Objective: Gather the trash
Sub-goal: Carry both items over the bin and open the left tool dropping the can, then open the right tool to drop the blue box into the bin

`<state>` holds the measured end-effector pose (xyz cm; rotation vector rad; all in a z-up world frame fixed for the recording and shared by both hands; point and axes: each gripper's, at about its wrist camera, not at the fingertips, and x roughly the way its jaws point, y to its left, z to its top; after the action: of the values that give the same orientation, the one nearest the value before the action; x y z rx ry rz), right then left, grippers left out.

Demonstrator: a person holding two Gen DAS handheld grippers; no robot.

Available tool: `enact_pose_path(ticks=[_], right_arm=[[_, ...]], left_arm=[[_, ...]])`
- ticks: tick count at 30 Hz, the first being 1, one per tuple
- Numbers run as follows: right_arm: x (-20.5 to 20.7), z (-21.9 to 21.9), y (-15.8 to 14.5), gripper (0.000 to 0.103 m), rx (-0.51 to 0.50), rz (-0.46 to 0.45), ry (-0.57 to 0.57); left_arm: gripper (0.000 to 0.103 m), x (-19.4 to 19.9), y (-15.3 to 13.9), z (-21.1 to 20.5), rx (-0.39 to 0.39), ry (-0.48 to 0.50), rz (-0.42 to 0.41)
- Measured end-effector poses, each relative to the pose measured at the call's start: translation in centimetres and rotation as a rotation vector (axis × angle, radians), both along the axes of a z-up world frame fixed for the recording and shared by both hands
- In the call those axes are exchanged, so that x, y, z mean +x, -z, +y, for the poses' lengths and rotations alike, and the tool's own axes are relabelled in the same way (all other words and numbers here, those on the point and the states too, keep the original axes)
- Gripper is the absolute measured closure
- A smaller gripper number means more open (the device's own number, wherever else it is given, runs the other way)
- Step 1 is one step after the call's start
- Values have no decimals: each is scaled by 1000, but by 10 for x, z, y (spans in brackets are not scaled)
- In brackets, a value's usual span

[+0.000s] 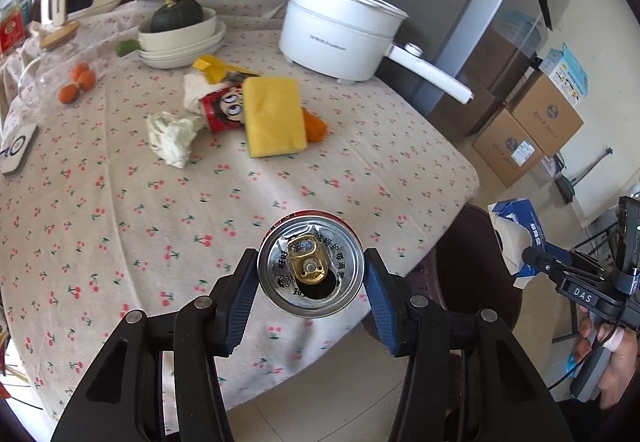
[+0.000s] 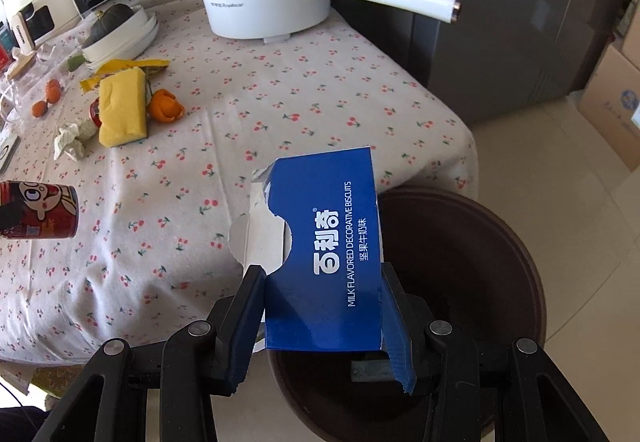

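- The left gripper [image 1: 311, 278] is squeezing a round, shiny metal can [image 1: 311, 266]. The can is standing up, with its open top facing the camera, above the edge of the surface [image 1: 120, 222].
- The right gripper [image 2: 324, 306] is squeezing a flat blue cardboard biscuit box [image 2: 332, 262]. Its long side is pointing away, over the round dark brown bin [image 2: 460, 282].
- A soft yellow sponge [image 1: 274, 115] is lying on the cherry-print cloth.
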<state>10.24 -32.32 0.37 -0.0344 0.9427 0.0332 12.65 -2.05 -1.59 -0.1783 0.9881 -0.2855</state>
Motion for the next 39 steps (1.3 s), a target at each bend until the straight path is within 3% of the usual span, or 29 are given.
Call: enact_pose_path(ticks=[13,19,26,30,39], right_arm=[[-39,-80,21,55,-13,45,118],[-48,-105,30,55,-21,68,155],[-49,-118,36,55,-32,85,171],[-47,-121,38,55,-35,88,173],[-43,-110,42,55,-48,99,155]], left_arm=[[48,-14,20,-148,-18,272,33],[48,-12,40,-191,2,338,54],[48,-5,55,-205,32,356,80],[26,-1,57,-201,95,306,70],[15,4,47,-165,124,216,49]])
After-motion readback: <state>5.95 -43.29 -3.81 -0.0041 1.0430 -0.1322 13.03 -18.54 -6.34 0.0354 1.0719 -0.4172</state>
